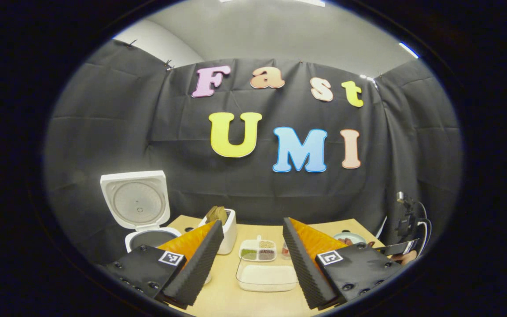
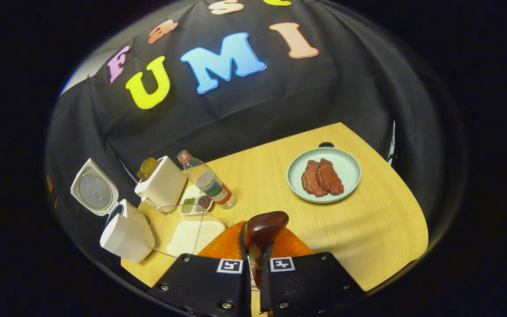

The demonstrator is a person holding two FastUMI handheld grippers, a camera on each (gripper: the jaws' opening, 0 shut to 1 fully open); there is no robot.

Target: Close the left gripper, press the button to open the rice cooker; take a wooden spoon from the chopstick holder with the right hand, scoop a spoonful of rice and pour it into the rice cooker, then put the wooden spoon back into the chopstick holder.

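Observation:
The white rice cooker [image 1: 148, 237] stands at the table's left with its lid [image 1: 135, 203] swung up and the pot open. To its right is the white chopstick holder [image 1: 228, 229] with brown utensils in it. A clear container of white rice [image 1: 266, 277] lies in front of my left gripper [image 1: 252, 224], which hangs open with nothing between its fingers. My right gripper [image 2: 257, 251] is shut on the handle of a dark wooden spoon [image 2: 264, 224], whose bowl sticks out past the fingertips above the table. From there the rice cooker [image 2: 121, 235], holder [image 2: 163, 182] and rice container [image 2: 192, 233] lie to the left.
A divided dish of grains [image 2: 196, 202] and a tilted plastic bottle [image 2: 207, 180] sit beside the holder. A pale green plate [image 2: 348, 169] with two brown meat pieces is on the right side of the wooden table [image 2: 368, 229]. Equipment with cables [image 1: 407, 220] stands at the far right.

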